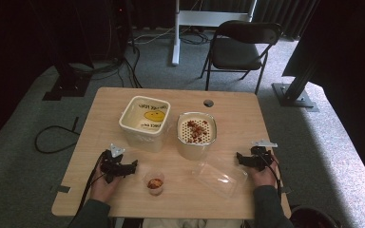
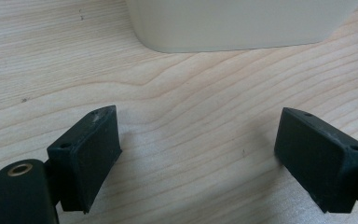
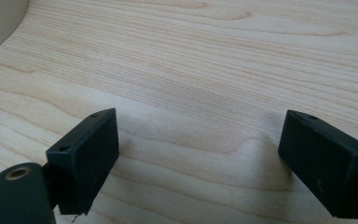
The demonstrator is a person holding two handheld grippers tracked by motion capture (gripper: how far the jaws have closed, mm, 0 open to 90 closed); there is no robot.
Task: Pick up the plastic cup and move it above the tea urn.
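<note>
- Resting on the near left of the tabletop (image 1: 123, 97), the left gripper (image 1: 134, 166) sits in the person's hand with its jaws spread wide and nothing between them; in the left gripper view (image 2: 198, 149) bare wood lies between the pads.
- Just right of that gripper stands a small clear cup (image 1: 155, 183) holding reddish-brown bits, near the front edge and untouched.
- Farther off, the cream tub (image 1: 144, 122) with a yellow smiley inside sits left of centre; its rounded wall (image 2: 242, 25) shows ahead of the left jaws, apart from them.
- Beside the tub on its right stands a cream container with a perforated insert (image 1: 196, 133), reddish pieces lying on the holes.
- A clear plastic lid (image 1: 219, 176) lies flat near the front, right of the cup.
- The right gripper (image 1: 238, 157) rests at the near right, just beside the lid, its jaws wide apart and empty over plain wood in the right gripper view (image 3: 198, 149).
</note>
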